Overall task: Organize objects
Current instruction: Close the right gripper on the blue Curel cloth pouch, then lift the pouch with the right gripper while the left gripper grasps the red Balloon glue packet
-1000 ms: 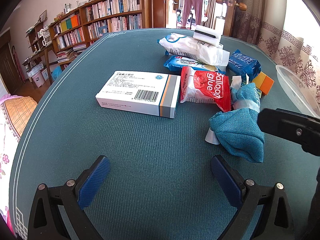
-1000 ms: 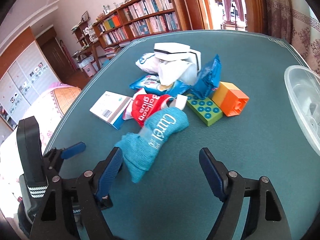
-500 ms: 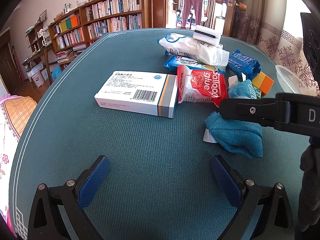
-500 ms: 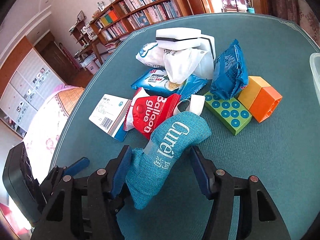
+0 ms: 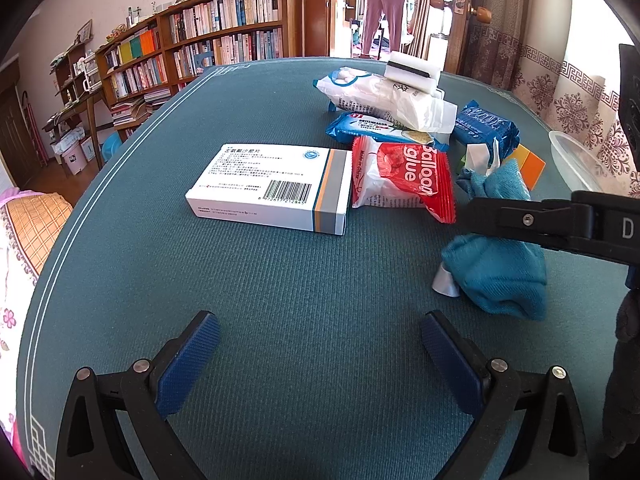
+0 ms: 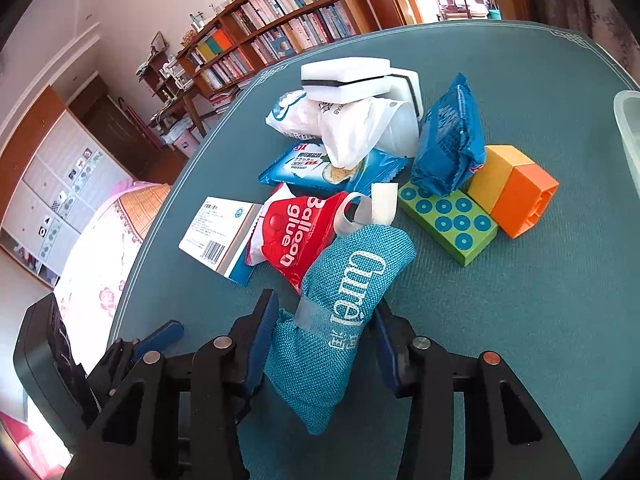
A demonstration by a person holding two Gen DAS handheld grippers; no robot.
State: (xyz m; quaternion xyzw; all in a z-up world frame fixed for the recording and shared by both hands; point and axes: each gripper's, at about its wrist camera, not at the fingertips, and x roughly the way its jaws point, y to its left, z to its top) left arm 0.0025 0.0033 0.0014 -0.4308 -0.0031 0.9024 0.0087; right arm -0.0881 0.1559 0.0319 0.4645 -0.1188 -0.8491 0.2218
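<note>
My right gripper [image 6: 326, 328] is shut on a teal cloth pouch [image 6: 340, 308] with white lettering; it also shows in the left wrist view [image 5: 496, 268], pinched by the right gripper's black finger. Touching its far end lie a red balloon glue packet [image 6: 296, 228] and a white medicine box [image 6: 218, 232]. My left gripper [image 5: 320, 344] is open and empty, low over the teal table [image 5: 200, 280], in front of the medicine box [image 5: 272, 188] and the packet [image 5: 404, 180].
Behind lie a blue cracker pack [image 6: 320, 168], a white bag [image 6: 332, 120] with a sponge [image 6: 348, 76] on top, a blue packet [image 6: 448, 140], and green [image 6: 448, 220] and orange [image 6: 516, 192] toy bricks. A clear plastic tub [image 6: 628, 128] stands at the right edge.
My right gripper moved forward over the teal pouch and closed on it. The left gripper has stayed put and open.
</note>
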